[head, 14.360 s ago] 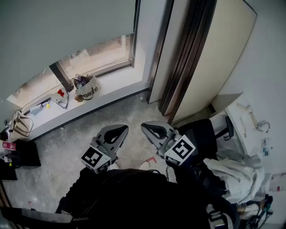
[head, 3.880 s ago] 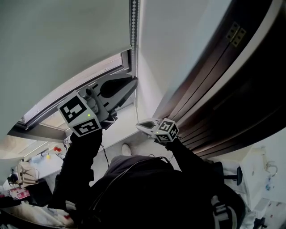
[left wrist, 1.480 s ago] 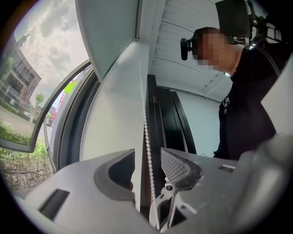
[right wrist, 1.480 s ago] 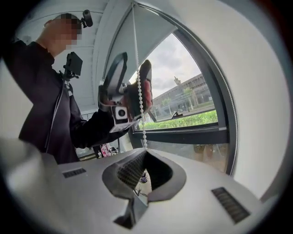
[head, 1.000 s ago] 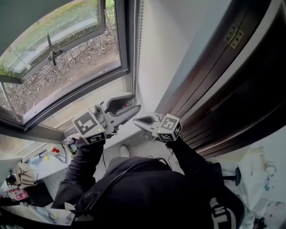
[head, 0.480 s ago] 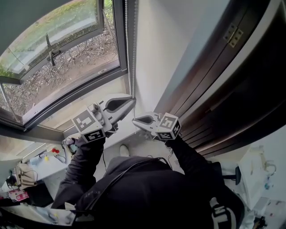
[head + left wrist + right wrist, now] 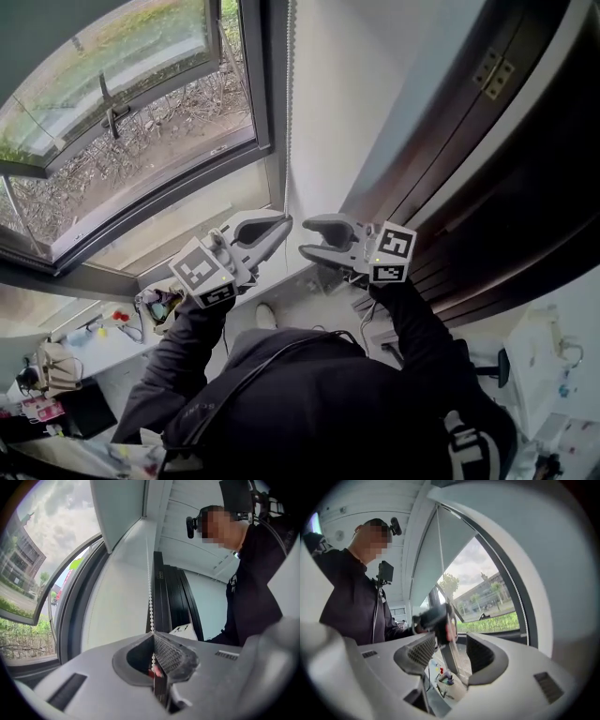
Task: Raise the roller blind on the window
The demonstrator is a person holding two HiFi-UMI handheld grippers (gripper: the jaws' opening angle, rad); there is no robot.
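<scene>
Left gripper [image 7: 282, 225] pinches bead chain [image 7: 150, 597] for the pull; right gripper [image 7: 309, 236] jaws just opening, empty, likely to regrip higher.

Daylit dark-framed glass window [image 7: 141, 103], plain white wall [image 7: 361, 84], dark brown wooden door frame [image 7: 487, 178], pale grey floor [image 7: 286, 298] below

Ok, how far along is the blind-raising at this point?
Done: the roller blind sits high, most of the window glass bare. In hand: the left tool is shut on the bead chain; the right tool has just been opening its jaws, nothing between them. Left: probably more pulls to clear the strip of blind across the top.
</scene>
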